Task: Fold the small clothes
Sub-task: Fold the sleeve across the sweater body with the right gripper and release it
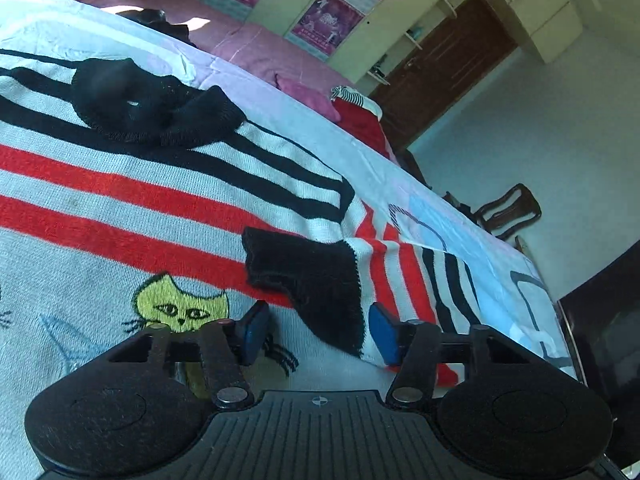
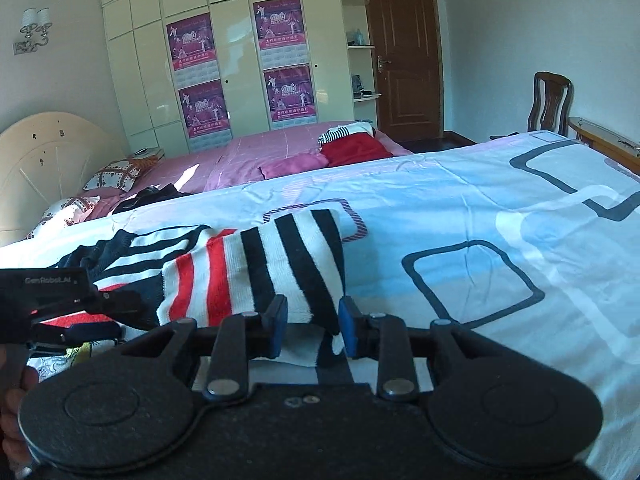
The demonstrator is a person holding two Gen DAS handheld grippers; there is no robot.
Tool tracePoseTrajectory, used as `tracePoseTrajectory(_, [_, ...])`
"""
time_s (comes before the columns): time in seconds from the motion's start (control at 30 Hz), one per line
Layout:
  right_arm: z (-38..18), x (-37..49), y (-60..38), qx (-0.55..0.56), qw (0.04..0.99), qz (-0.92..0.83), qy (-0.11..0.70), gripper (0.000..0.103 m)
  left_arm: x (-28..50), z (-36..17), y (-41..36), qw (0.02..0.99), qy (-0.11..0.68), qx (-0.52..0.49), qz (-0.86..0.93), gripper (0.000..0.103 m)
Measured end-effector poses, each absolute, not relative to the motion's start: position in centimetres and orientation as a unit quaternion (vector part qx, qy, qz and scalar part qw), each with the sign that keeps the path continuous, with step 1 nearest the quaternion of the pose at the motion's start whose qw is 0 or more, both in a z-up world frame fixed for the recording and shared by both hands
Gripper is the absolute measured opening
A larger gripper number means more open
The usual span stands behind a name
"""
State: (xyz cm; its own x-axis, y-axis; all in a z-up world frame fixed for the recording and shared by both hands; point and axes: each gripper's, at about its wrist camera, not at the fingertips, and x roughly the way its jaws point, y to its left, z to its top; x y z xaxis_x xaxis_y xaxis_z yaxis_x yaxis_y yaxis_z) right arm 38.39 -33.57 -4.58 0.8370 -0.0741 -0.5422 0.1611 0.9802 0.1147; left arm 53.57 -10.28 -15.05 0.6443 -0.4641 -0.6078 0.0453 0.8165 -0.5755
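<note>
On bedspread point(image 2: 460, 208), right tongs point(image 2: 313, 330) gripping sweater point(image 1: 120, 200) sleeve, left tongs point(image 1: 316, 332) parted over cuff, unpinched.

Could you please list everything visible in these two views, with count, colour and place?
Striped sweater: one, white with red and black stripes, yellow cat face, flat on the near bed; its sleeve folded across.
Bedsheet: one, pale blue with dark outlines, under the sweater.
Pink bed: one, behind.
Red garment: one, on the pink bed.
Posters: four, purple, on the cream wardrobe.
Door: one, brown.
Chair: one, dark wood.
Left gripper: jaws around the black cuff.
Right gripper: jaws around the sleeve.
</note>
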Motion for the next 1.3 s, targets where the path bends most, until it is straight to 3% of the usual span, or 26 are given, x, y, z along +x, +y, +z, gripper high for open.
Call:
tracePoseTrajectory(0.03, [-4.6, 38.3, -33.8, 0.079, 0.955, -0.063, 0.279, 0.029, 53.9, -15.2, -10.5, 0.867, 0.398, -0.264, -0.143, 0.011])
tracePoseTrajectory(0.07, [-4.6, 38.3, -34.1, 0.080, 0.955, -0.064, 0.279, 0.029, 54.0, -15.5, -10.5, 0.866, 0.398, -0.269, -0.140, 0.005])
tracePoseTrajectory(0.3, [-5.0, 39.9, -34.7, 0.095, 0.949, -0.077, 0.290, 0.029, 52.3, -13.4, -7.9, 0.899, 0.352, -0.232, -0.119, 0.005])
tracePoseTrajectory(0.7, [-6.0, 42.0, -29.4, 0.092, 0.947, -0.033, 0.307, 0.029, 51.3, -13.6, 5.6, 0.917, 0.339, -0.206, -0.043, 0.005])
tracePoseTrajectory(0.93, [-5.8, 42.3, -28.0, 0.095, 0.950, -0.017, 0.298, 0.029, 50.9, -14.8, 6.1, 0.921, 0.337, -0.186, -0.052, 0.005])
tracePoseTrajectory(1.03, [-8.2, 44.2, -27.0, 0.055, 0.927, -0.015, 0.372, 0.028, 50.7, -15.1, 6.0, 0.924, 0.338, -0.174, -0.047, 0.005])
tracePoseTrajectory(1.3, [-6.9, 43.7, -27.6, 0.064, 0.938, -0.008, 0.342, 0.028, 50.4, -15.0, 6.7, 0.919, 0.355, -0.168, -0.035, 0.007])
